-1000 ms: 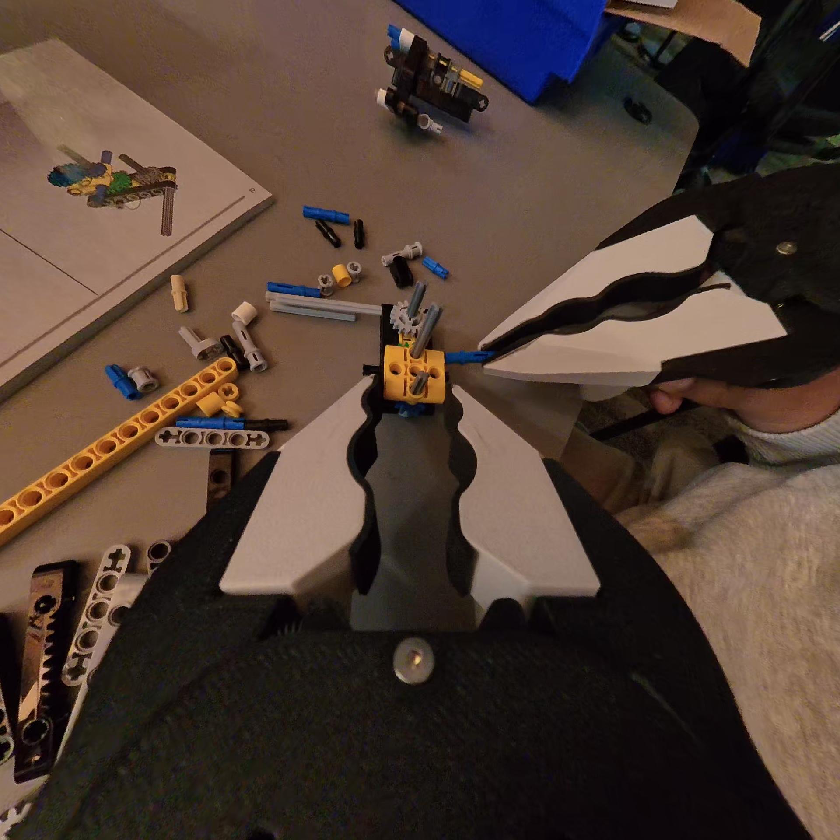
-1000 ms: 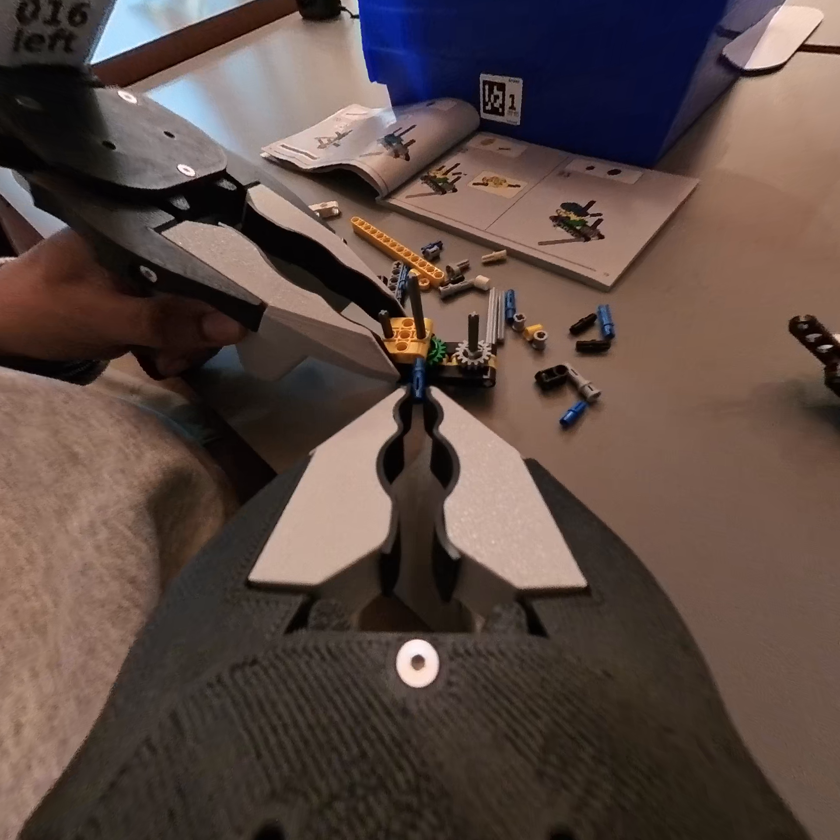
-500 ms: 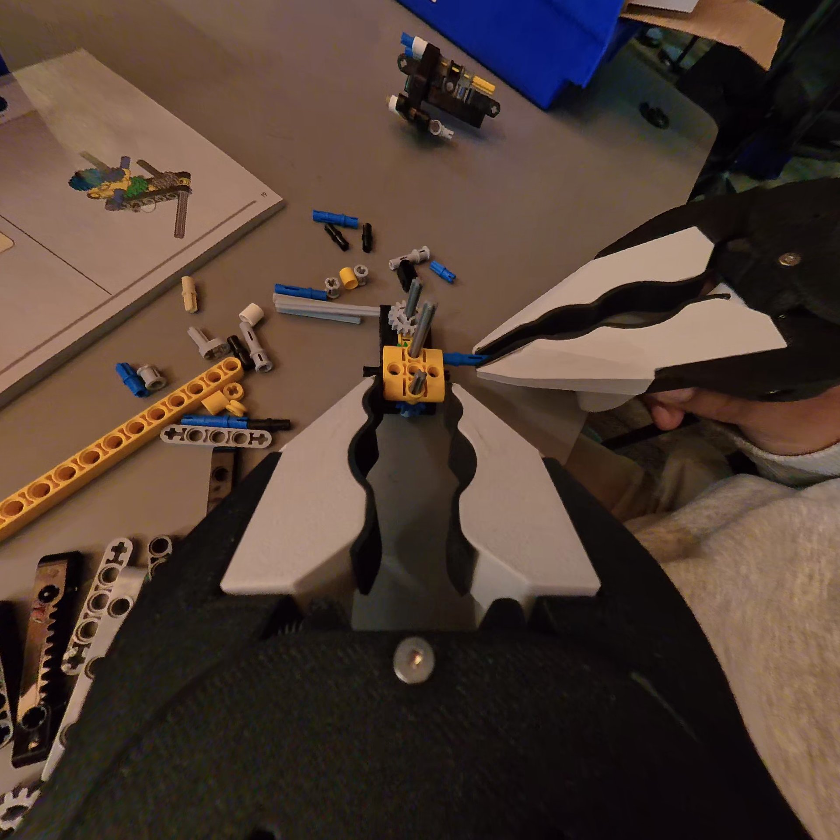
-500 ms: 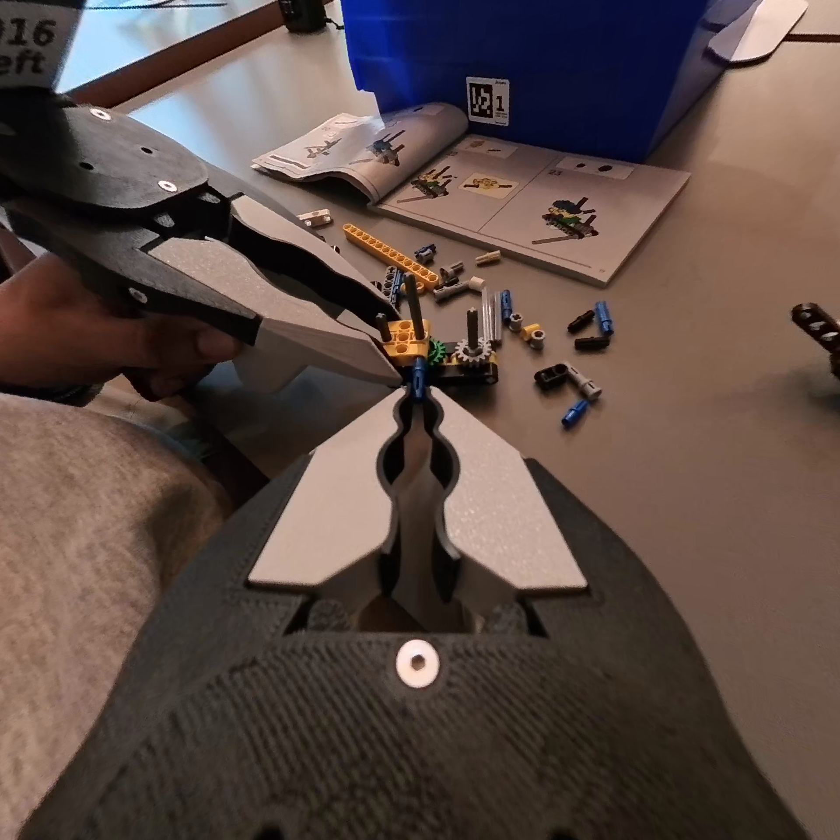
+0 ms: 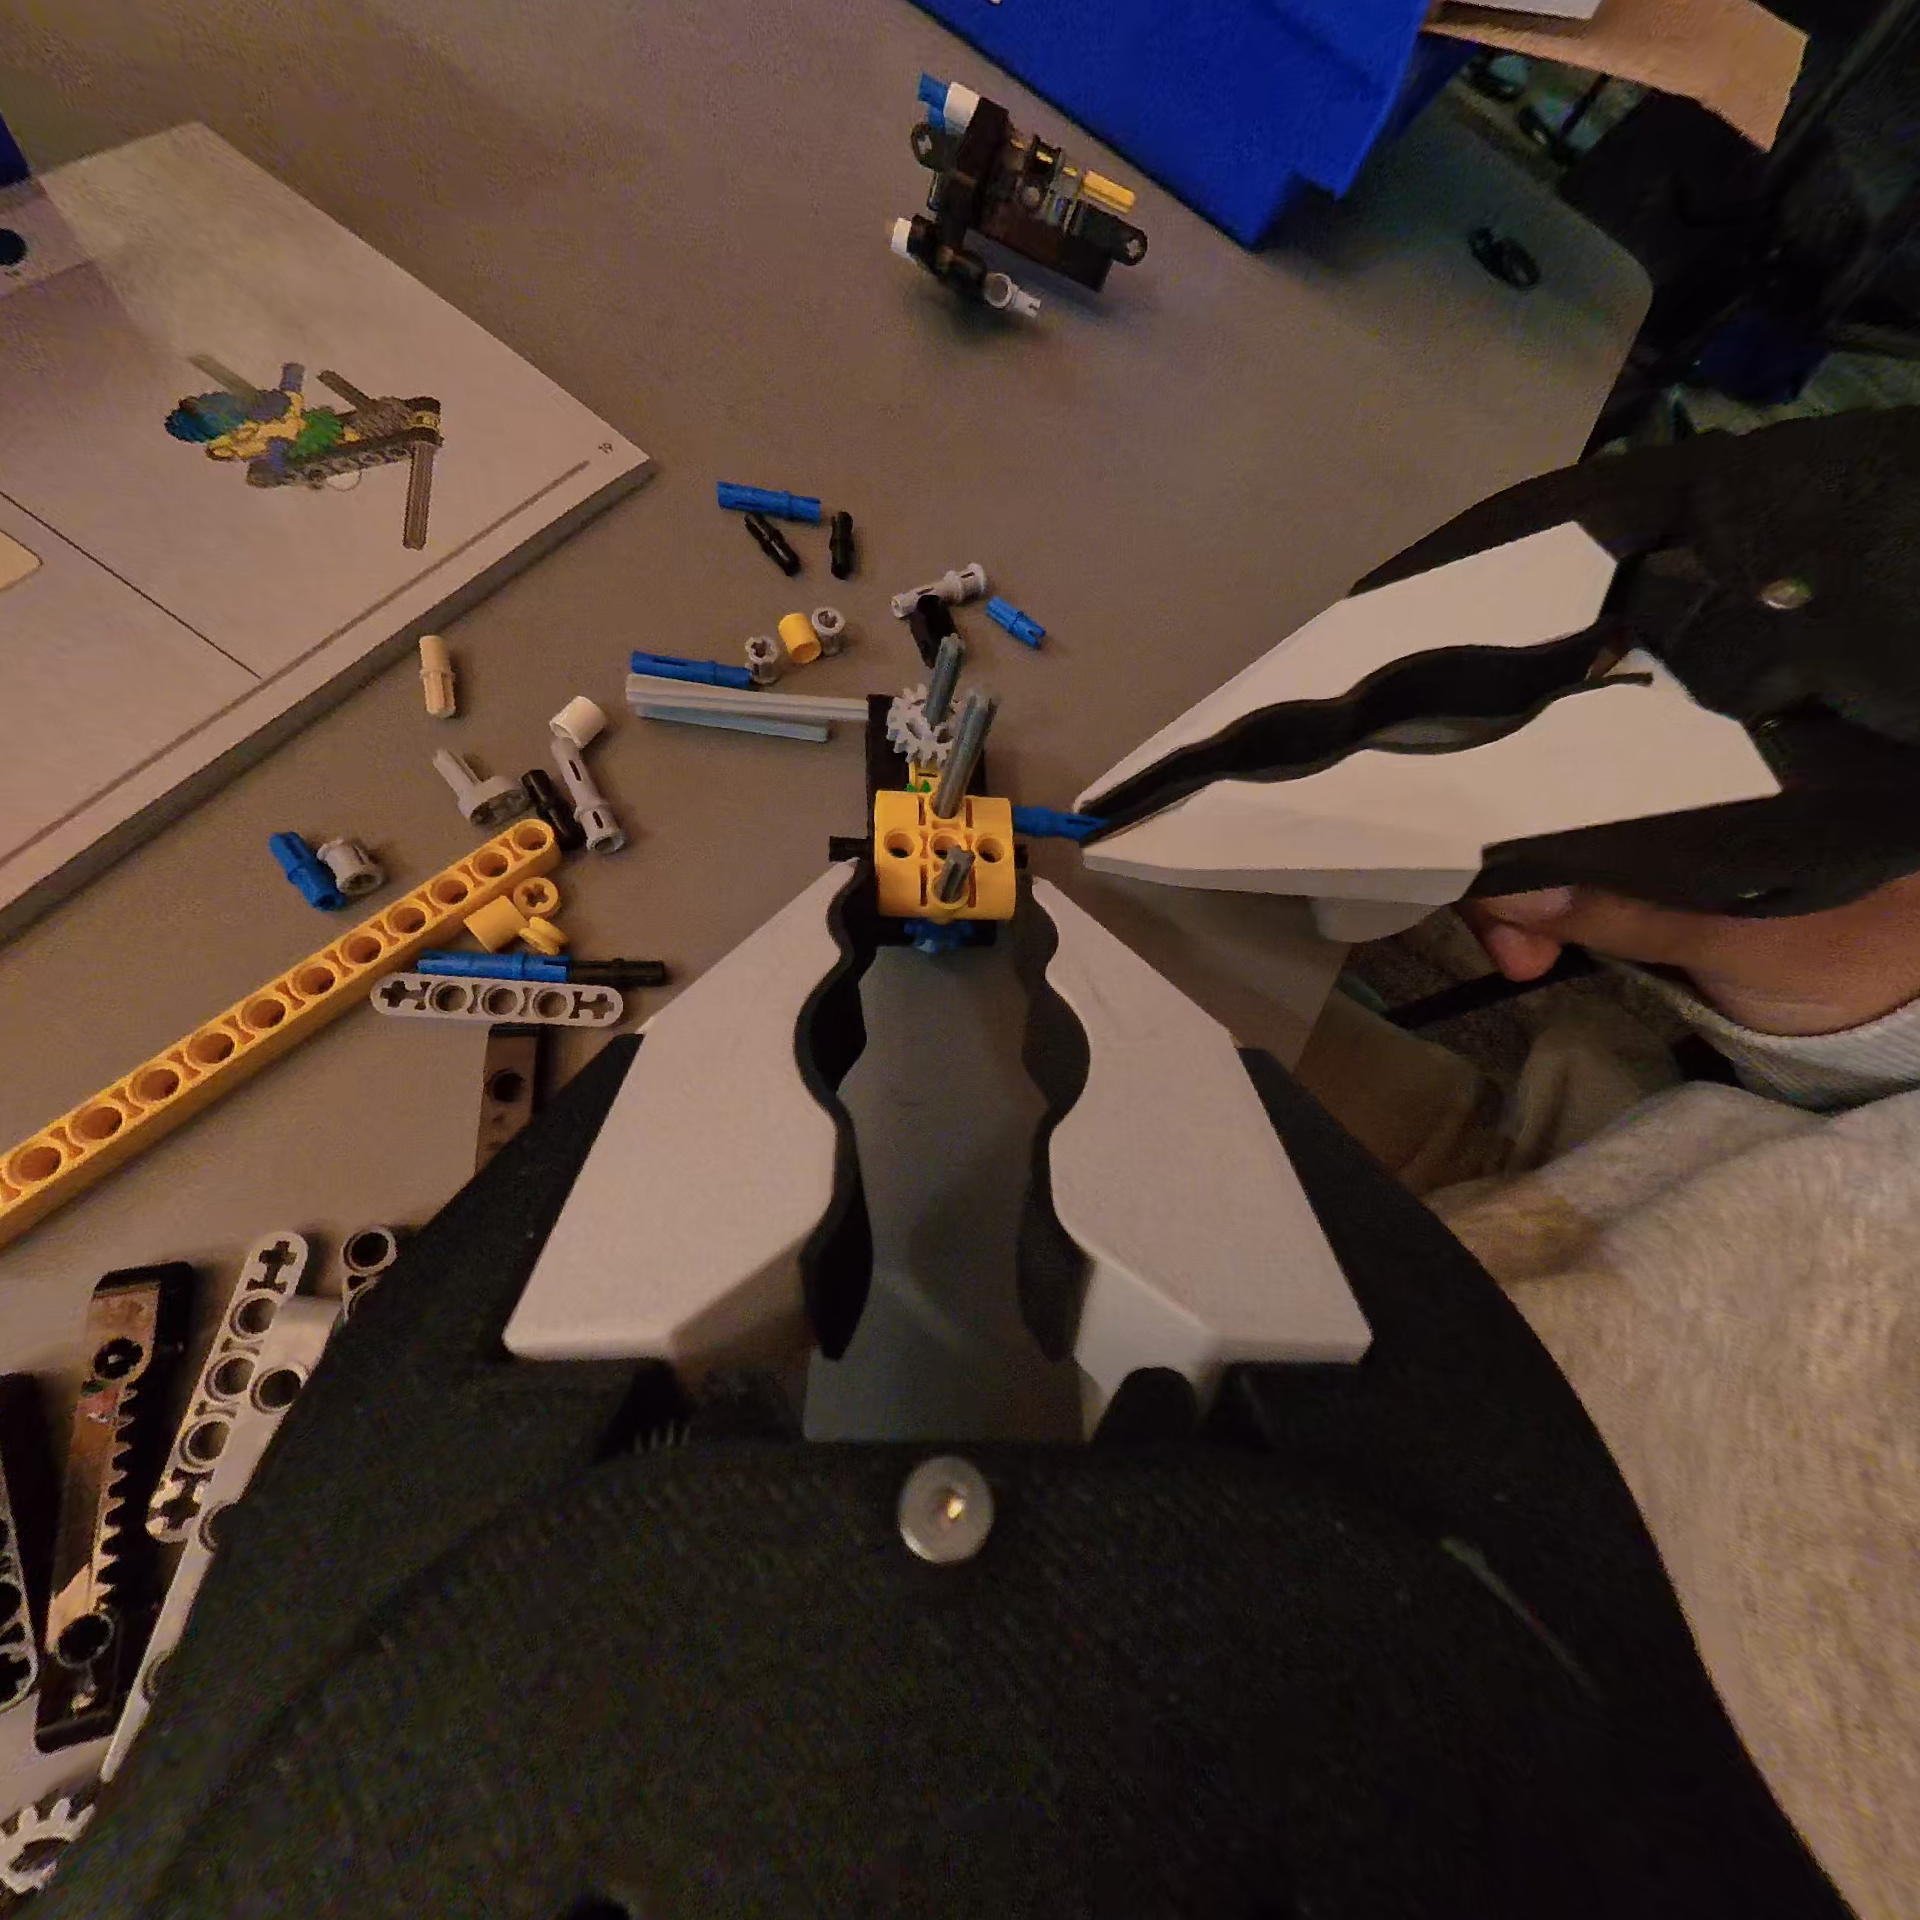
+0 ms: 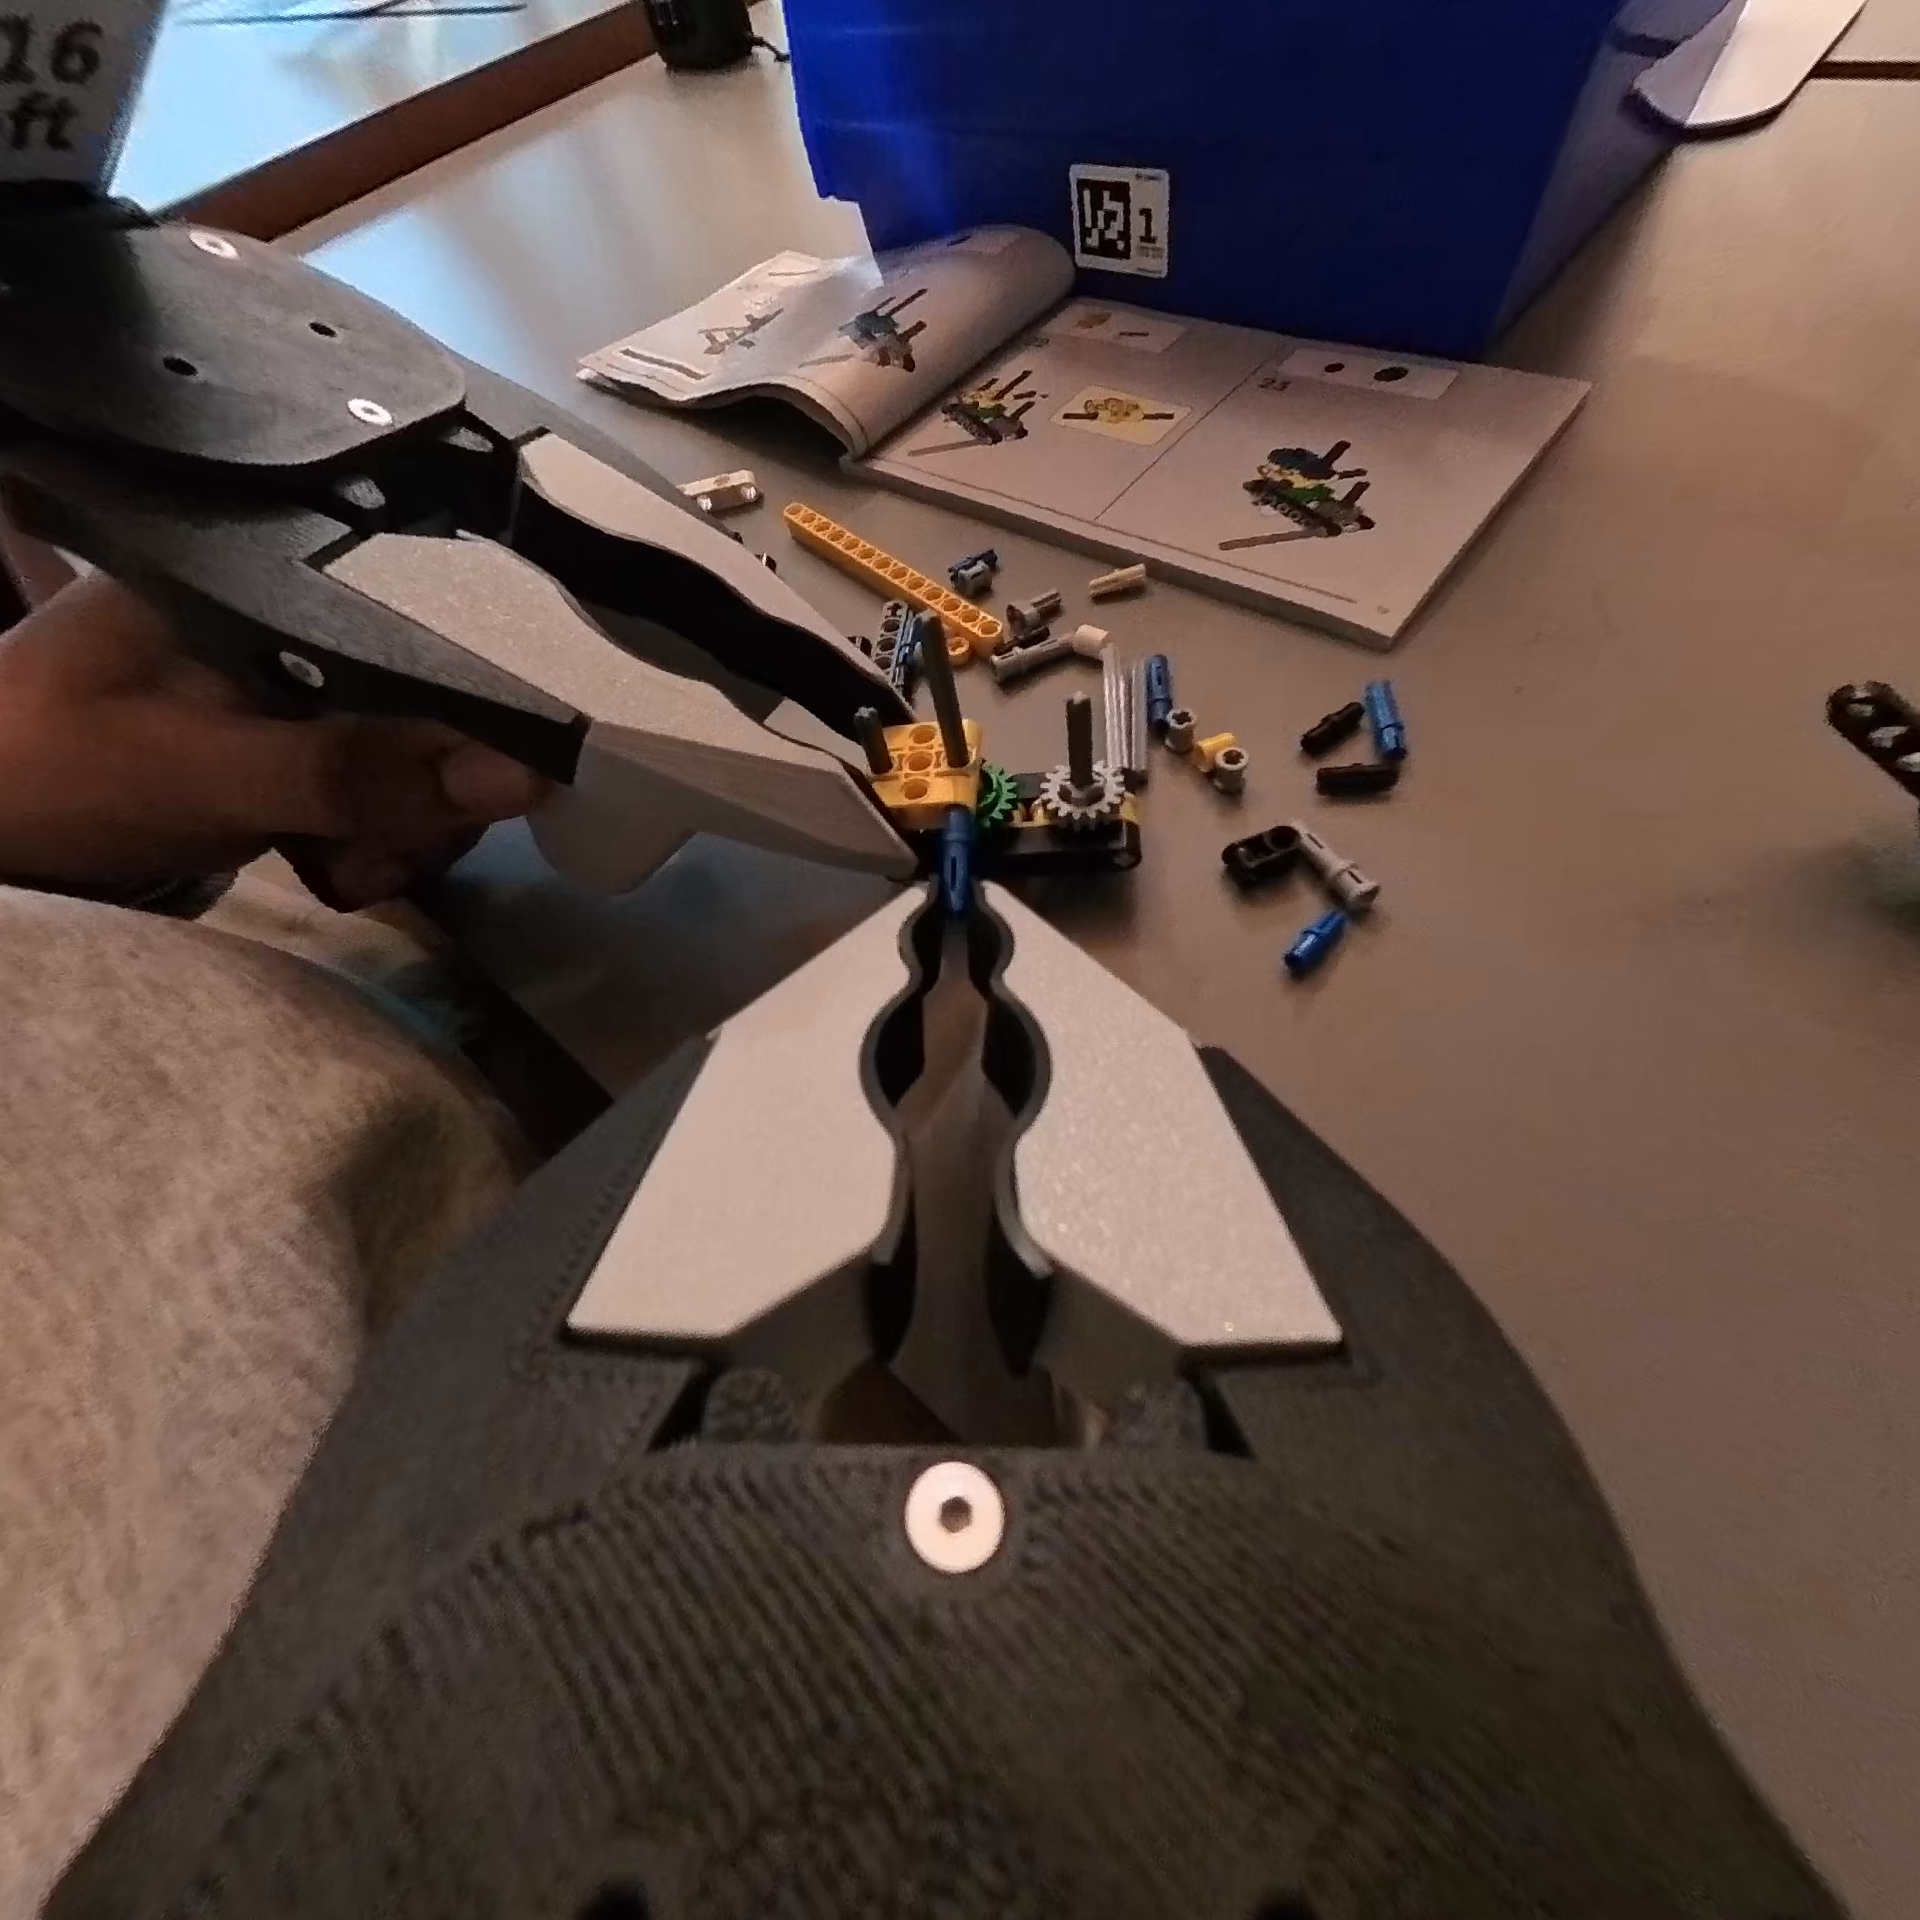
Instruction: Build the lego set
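A small lego assembly stands on the grey table: a yellow block with grey axles, a grey gear and a black beam. In the right wrist view, the yellow block sits beside a green gear. My left gripper is shut on the assembly at the yellow block's sides. My right gripper is shut on a blue pin, whose far end meets the yellow block's side. The right gripper comes in from the right in the left wrist view.
An open instruction booklet lies at left, with a long yellow beam and several loose pins and beams around it. A second black sub-assembly stands farther back. A blue bin is behind. A person's hand and grey sleeve are at right. The grippers are tip to tip, or close to it.
Both grippers keep their holds. The right gripper's tip has edged slightly closer to the yellow block with the blue pin. The views have shifted a little.
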### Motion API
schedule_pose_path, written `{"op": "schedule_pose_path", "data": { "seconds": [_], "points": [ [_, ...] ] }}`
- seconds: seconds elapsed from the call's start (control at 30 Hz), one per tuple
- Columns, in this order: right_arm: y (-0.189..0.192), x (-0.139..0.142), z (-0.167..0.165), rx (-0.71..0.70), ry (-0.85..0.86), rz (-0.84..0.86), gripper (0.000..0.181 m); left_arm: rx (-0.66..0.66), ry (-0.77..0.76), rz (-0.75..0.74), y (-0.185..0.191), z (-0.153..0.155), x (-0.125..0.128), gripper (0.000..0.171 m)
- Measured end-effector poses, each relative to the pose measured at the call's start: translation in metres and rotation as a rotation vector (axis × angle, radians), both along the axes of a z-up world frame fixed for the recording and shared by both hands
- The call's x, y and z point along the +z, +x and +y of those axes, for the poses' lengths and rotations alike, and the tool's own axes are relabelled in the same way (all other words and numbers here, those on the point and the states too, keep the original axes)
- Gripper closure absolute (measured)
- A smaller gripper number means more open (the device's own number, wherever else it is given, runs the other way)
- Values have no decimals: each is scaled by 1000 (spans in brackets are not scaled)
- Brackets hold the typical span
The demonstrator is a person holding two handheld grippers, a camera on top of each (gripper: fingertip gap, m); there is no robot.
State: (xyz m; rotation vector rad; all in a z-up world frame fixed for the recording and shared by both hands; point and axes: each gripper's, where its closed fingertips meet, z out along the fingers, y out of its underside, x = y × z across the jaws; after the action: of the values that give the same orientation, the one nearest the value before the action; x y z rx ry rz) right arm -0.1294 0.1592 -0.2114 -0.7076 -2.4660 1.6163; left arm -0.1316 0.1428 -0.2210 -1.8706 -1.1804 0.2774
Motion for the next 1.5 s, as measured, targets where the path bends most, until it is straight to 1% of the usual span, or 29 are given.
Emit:
{"op": "schedule_pose_path", "data": {
  "seconds": [0.17,0.33,0.47,0.57,0.73,0.93,1.23,1.5],
  "points": [
    [-1,-4,1,-6,1,-35,178,-2,2,-3,-1,1,0,147],
    [0,0,0,3,-13,-20,178,1,6,-5,-1,1,0,147],
    [-1,0,1,2,-22,-43,178,-2,3,-5,-2,1,0,147],
    [-1,0,1,2,-27,-57,178,-15,-37,13,-2,1,-1,147],
    [0,-1,2,7,-48,-110,179,-39,-148,66,-1,0,-3,145],
    [1,0,3,39,-89,-194,179,-62,-166,78,0,0,-3,146],
    [2,0,4,56,-3,-109,179,-77,-156,61,1,1,-3,146],
    [1,3,3,58,-17,-128,179,-110,-251,60,2,0,-4,146]
  ]
}}
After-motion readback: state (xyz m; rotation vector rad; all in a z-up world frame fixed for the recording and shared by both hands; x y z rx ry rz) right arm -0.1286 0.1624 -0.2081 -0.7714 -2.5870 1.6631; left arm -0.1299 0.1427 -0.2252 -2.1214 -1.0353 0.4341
